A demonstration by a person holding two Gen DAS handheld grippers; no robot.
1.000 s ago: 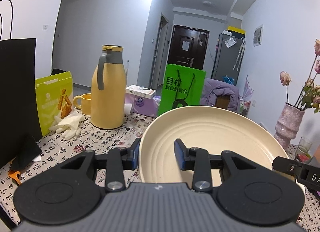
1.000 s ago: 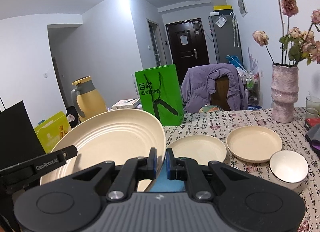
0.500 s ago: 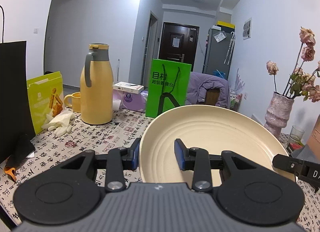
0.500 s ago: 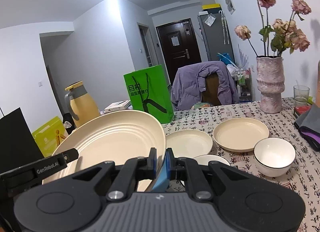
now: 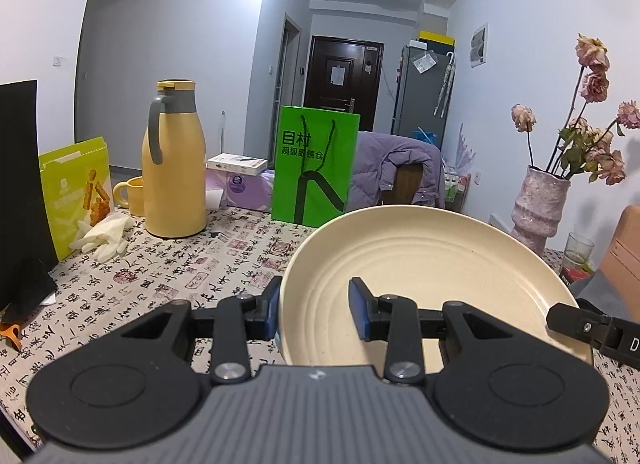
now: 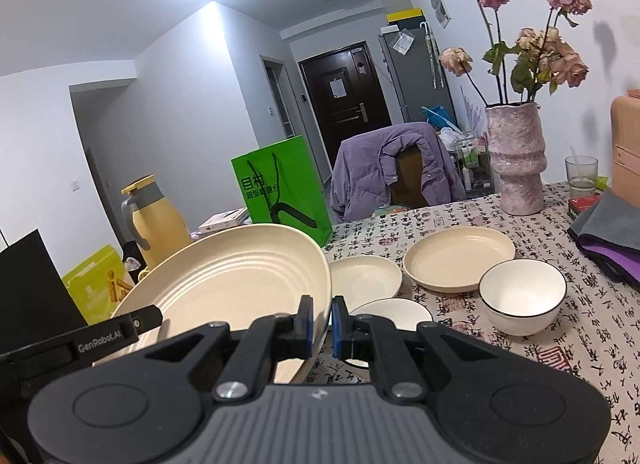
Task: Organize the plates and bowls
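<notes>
A large cream ribbed plate [image 5: 420, 276] hangs tilted above the patterned table, held from both sides. My left gripper [image 5: 314, 314] is shut on its left rim, one pad outside and one inside. My right gripper [image 6: 320, 324] is shut tight on the right rim of the same large plate [image 6: 224, 288]. To the right on the table lie a small cream plate [image 6: 364, 278], a wider cream plate [image 6: 460, 258] and a white bowl [image 6: 522, 296] with a dark rim. Another white dish [image 6: 392, 316] is partly hidden behind my right fingers.
A yellow thermos [image 5: 174, 167], a mug [image 5: 132, 191], white gloves [image 5: 104, 236] and a green bag [image 5: 316, 171] stand at the back left. A pink vase [image 6: 516, 159], a glass [image 6: 581, 175] and folded cloths [image 6: 608, 232] sit at the right. A chair with a purple jacket [image 6: 392, 175] stands behind the table.
Both grippers have carried the large plate to the right, away from the thermos and closer to the dishes on the table. Neither grip has altered.
</notes>
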